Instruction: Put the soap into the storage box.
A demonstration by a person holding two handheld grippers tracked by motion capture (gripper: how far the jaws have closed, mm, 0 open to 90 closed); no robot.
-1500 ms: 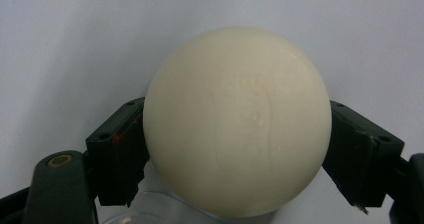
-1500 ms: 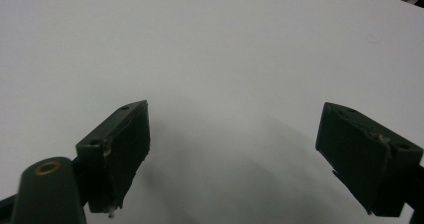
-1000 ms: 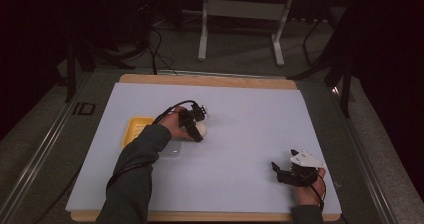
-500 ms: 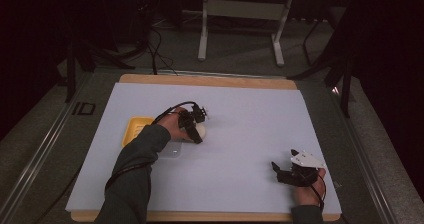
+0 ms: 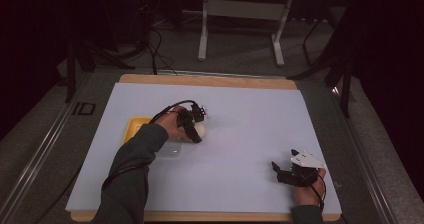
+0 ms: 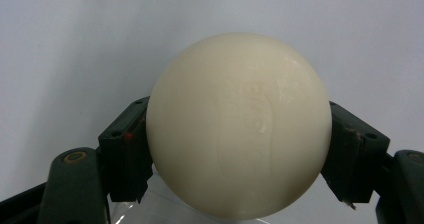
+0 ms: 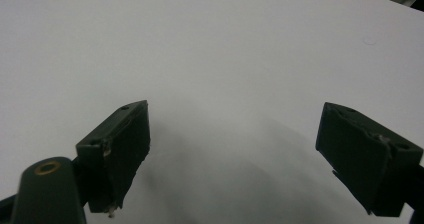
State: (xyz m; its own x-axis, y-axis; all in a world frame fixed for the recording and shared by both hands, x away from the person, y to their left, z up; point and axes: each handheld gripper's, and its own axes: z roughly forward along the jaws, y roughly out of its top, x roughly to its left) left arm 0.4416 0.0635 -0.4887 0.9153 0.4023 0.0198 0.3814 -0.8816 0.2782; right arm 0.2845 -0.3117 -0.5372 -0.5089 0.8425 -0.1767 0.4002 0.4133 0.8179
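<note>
A cream-white ball (image 6: 239, 124) sits clamped between the two black jaws of my left gripper (image 6: 240, 149), which is shut on it. From the high view the left gripper (image 5: 194, 126) holds the ball (image 5: 200, 129) just above the white sheet, left of centre, beside a yellow tray (image 5: 132, 128). My right gripper (image 5: 281, 172) rests near the front right of the sheet. Its jaws stand wide apart in the right gripper view (image 7: 235, 154), with only white sheet between them.
A clear plastic lid or container (image 5: 170, 149) lies on the white sheet (image 5: 250, 124) just in front of the left hand. The wooden table edge (image 5: 210, 80) frames the sheet. Metal stand legs (image 5: 202, 34) and cables lie on the floor beyond.
</note>
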